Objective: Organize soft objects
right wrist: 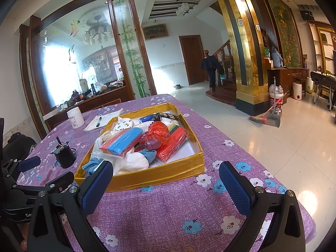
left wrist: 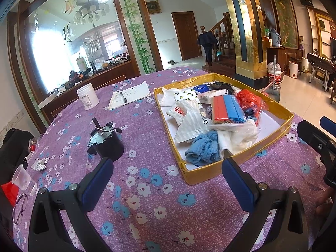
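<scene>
Gold-taped tray [left wrist: 279, 107] on purple floral worktop [left wrist: 147, 189], heaped with soft stuff, all inside the walls, nothing soft visible loose on the cloth nearby. Blue towel [left wrist: 202, 148] bunched at near corner, white cloth [left wrist: 239, 138] beside it, touching. Bagged red-and-blue pack [left wrist: 227, 109] on top of pile, red plastic bag [left wrist: 250, 100] just behind it, striped white bag [left wrist: 189, 117] to its left. Probably piled here as the collection spot; fits either a tray gathered full or one awaiting sorting out, cannot tell which.

Left gripper [left wrist: 168, 180] low over worktop, fingers spread wide, nothing between them, right finger [left wrist: 237, 180] overlapping the tray's near wall. Right gripper [right wrist: 166, 184] likewise spread wide and empty, aimed at tray's near wall [right wrist: 151, 178]. Both held back from the pile, likely a ready pose with clear view of contents.

Hard items off to the left, apart from tray: black motor-like cylinder [left wrist: 107, 142], white jar [left wrist: 87, 96], notebook with pen [left wrist: 130, 94].

Hidden: lower layers of pile, tray's far corner items too small to name. Left edge cut off: dark bag, clear cup [left wrist: 24, 180], glasses partly seen. Crumpled wrapper [left wrist: 40, 163] unreadable. Person in far doorway [left wrist: 206, 42], small, blurred.
</scene>
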Tool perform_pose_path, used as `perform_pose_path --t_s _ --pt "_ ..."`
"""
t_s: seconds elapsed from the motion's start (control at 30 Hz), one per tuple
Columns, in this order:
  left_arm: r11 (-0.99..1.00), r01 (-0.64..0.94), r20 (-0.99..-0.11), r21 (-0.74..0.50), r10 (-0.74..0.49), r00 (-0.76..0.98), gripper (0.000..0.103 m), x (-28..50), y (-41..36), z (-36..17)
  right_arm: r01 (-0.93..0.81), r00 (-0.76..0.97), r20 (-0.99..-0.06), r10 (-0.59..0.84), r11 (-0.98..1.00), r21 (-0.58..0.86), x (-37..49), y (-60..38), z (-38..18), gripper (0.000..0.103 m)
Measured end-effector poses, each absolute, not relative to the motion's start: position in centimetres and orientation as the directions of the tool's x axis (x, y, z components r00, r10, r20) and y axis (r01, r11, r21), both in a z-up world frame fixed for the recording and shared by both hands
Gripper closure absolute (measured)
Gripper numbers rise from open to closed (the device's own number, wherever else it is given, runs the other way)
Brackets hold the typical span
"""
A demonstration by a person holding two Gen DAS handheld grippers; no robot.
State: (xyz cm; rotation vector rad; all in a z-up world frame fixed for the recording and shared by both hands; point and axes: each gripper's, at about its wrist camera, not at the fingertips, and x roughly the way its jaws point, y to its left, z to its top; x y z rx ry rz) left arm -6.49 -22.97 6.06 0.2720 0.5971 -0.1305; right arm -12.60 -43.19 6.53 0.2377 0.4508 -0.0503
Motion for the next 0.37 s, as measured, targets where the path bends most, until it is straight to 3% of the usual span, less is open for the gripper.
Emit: perform_pose_path --t_s 0.37 --pt "0.951 0.204 -0.59 0.231 -0.03 0.807 0.0 -6.45 -22.54 5.93 0.101 0.899 -0.438 0.004 0.971 0.215 -12.61 -43.2 6.47 0.001"
